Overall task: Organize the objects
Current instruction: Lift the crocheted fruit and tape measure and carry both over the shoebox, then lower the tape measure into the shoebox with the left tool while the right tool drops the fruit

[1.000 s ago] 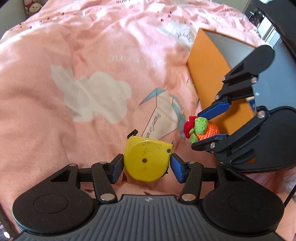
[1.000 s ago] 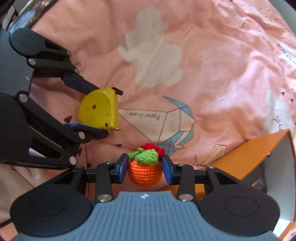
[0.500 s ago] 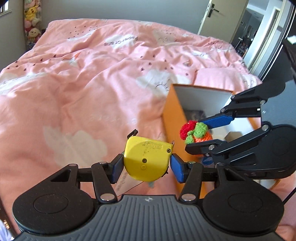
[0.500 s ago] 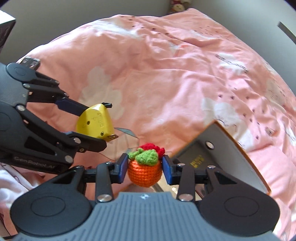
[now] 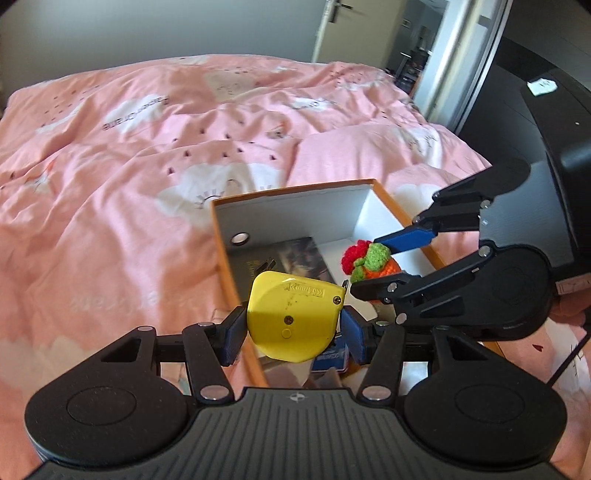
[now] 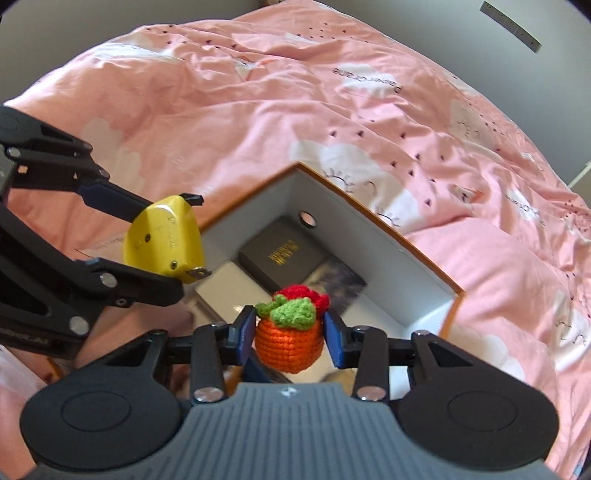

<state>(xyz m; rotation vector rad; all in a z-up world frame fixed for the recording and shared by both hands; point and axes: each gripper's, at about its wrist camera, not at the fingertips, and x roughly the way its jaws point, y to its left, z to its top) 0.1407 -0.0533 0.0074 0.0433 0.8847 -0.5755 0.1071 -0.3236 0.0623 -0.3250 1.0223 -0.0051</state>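
Observation:
My left gripper [image 5: 293,330] is shut on a yellow tape measure [image 5: 293,321] and holds it above the near left wall of an open orange box [image 5: 295,195] with a white inside. My right gripper [image 6: 290,338] is shut on a crocheted orange pot with green leaves and a red flower [image 6: 290,339], held over the box [image 6: 406,243]. Each gripper shows in the other's view: the right one [image 5: 388,258] with the crochet [image 5: 369,260], the left one [image 6: 147,236] with the tape measure [image 6: 162,240].
The box lies on a bed with a pink patterned duvet [image 5: 129,184]. Inside it are a dark book [image 6: 284,251], a picture card [image 6: 340,280] and a white flat item [image 6: 229,295]. A door and doorway [image 5: 369,33] stand beyond the bed.
Both grippers have lifted their objects from the duvet and moved them over the open box. The views have tilted up to show the box's inside.

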